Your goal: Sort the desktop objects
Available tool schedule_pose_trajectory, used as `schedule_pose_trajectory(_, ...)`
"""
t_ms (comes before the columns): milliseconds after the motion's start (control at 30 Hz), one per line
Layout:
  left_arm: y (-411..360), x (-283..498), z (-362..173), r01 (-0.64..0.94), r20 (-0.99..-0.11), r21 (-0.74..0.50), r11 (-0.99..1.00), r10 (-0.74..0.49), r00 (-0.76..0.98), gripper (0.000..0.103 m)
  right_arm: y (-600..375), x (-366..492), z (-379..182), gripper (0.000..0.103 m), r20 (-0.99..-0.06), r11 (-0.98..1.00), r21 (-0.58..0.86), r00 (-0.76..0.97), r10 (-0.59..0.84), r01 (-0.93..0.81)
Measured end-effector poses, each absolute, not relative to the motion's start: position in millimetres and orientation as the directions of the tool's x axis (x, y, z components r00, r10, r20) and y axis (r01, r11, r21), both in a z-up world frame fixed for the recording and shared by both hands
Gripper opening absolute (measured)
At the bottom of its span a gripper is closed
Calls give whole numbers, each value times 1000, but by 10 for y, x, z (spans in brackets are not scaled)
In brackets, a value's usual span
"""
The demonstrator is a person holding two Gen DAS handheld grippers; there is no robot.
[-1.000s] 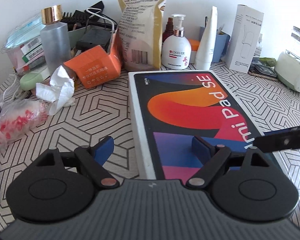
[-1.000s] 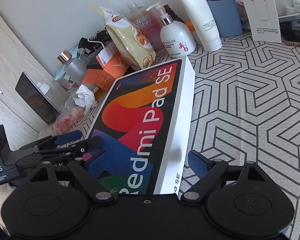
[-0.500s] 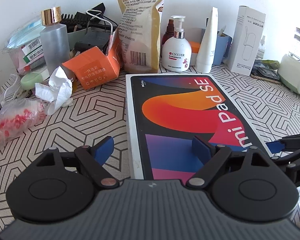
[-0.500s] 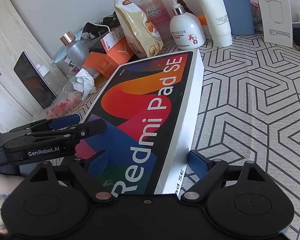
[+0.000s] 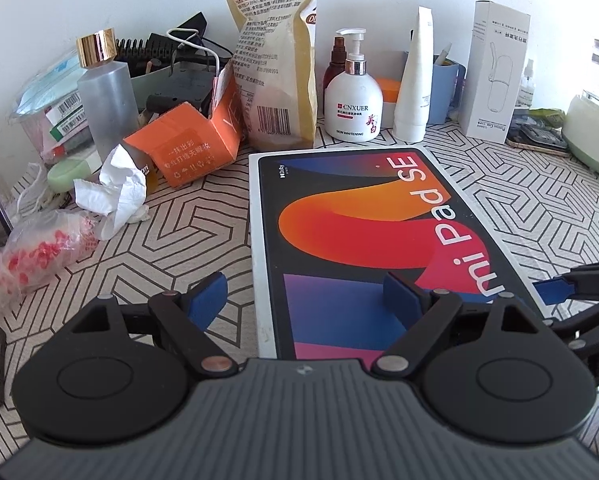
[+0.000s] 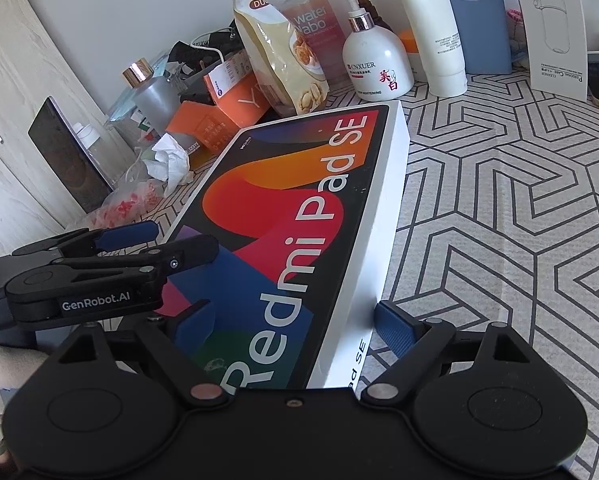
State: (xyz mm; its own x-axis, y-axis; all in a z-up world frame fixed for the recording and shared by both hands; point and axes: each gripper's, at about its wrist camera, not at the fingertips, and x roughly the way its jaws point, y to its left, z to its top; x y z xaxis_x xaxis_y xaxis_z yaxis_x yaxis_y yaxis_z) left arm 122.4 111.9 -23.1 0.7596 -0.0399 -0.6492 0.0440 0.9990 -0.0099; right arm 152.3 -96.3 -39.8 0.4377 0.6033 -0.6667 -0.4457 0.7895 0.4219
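A flat Redmi Pad SE box [image 5: 363,232] with a colourful lid lies on the patterned desk; it also shows in the right wrist view [image 6: 299,216]. My left gripper [image 5: 305,300] is open, its jaws straddling the box's near left corner. My right gripper [image 6: 299,320] is open, its jaws straddling the near right corner. The right gripper's fingers [image 5: 555,290] show at the right edge of the left wrist view, and the left gripper's fingers [image 6: 139,236] at the left of the right wrist view. Neither gripper visibly clamps the box.
Along the back wall stand a frosted bottle [image 5: 105,96], an orange carton [image 5: 191,148], a tan pouch [image 5: 275,60], a white pump bottle [image 5: 353,100], a white tube [image 5: 413,84], a blue cup [image 5: 445,88] and a white box [image 5: 495,72]. A crumpled tissue [image 5: 117,192] and a bag of red bits [image 5: 39,256] lie left.
Both grippers have drawn back slightly along the box, which now sits a little farther from the cameras. The right gripper has dropped lower at the right edge of the left wrist view.
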Motion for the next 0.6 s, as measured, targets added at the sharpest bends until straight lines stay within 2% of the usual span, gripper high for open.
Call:
schedule_pose_trajectory(67,1111,1183,-196,16,-670,-69,997,-58,740,85,-974,1512,-409,91,-659,787,428,443,608,-444)
schedule_pose_trajectory(100,1093,1130,-158,6,-670,-115,993,-82,738,80,-980,1507,-415,92,-655,786,431,445,611,-444)
schedule_pose_trajectory(167,1035,988,-75,-12,-645,-154,988,-92,758,92,-978,1484,-423,92,-654,783,422,445,612,-457)
schedule_pose_trajectory(267,962,753,72,24,-588,-199,980,-139,797,96,-958,1460,-399,93,-673,797,429,438,596,-425)
schedule_pose_trajectory(400,873,472,220,9,-527,-131,991,-77,846,101,-1018,1258,-314,93,-664,802,438,455,593,-406)
schedule_pose_trajectory(500,831,225,282,-80,-531,-74,994,28,847,102,-1136,1029,-237,94,-640,807,453,492,590,-379)
schedule_pose_trajectory(600,773,-193,256,-186,-433,-44,982,149,889,103,-1384,710,-328,95,-580,762,547,499,643,-346)
